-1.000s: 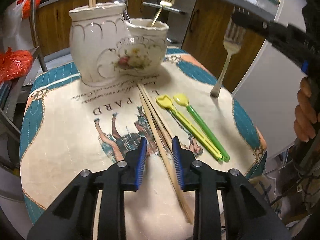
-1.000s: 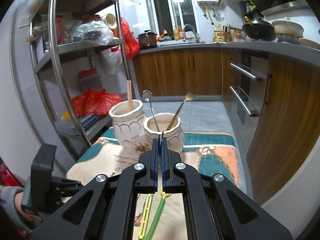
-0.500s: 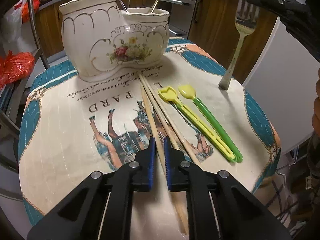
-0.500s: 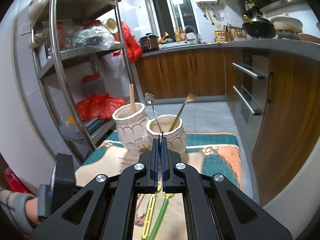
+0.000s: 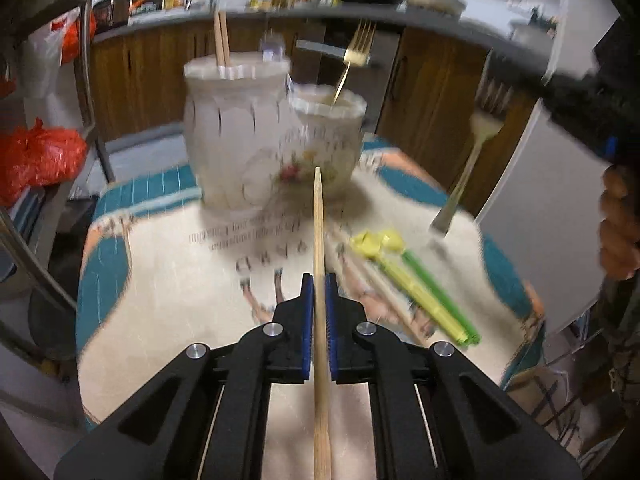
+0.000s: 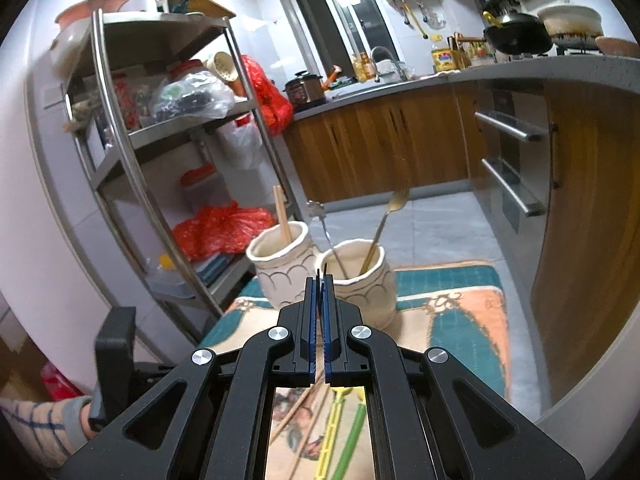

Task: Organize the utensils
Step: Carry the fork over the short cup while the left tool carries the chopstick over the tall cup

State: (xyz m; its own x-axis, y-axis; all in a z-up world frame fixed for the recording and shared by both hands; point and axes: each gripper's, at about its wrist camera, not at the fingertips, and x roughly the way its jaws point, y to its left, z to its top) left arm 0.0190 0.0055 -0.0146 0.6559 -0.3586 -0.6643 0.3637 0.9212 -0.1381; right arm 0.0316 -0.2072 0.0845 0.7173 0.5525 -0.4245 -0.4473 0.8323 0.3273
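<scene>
Between left fingers point(image 5: 319, 292) a clamped chopstick point(image 5: 318, 240), ceramic holder point(image 5: 240, 136) ahead, right fingers point(image 6: 319, 284) pinching a fork point(image 5: 468, 176).

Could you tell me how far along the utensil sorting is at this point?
Done: two chopsticks stand in the tall holder, a gold fork in the short one. In hand: the left gripper clamps one chopstick, the right gripper a silver fork. Left on the cloth: more chopsticks, a yellow utensil, a green one.

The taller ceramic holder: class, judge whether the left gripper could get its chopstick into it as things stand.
Probably yes. The left gripper is shut on the chopstick, which points at the taller ceramic holder. Nothing stands between them, and only two chopsticks occupy its mouth.
</scene>
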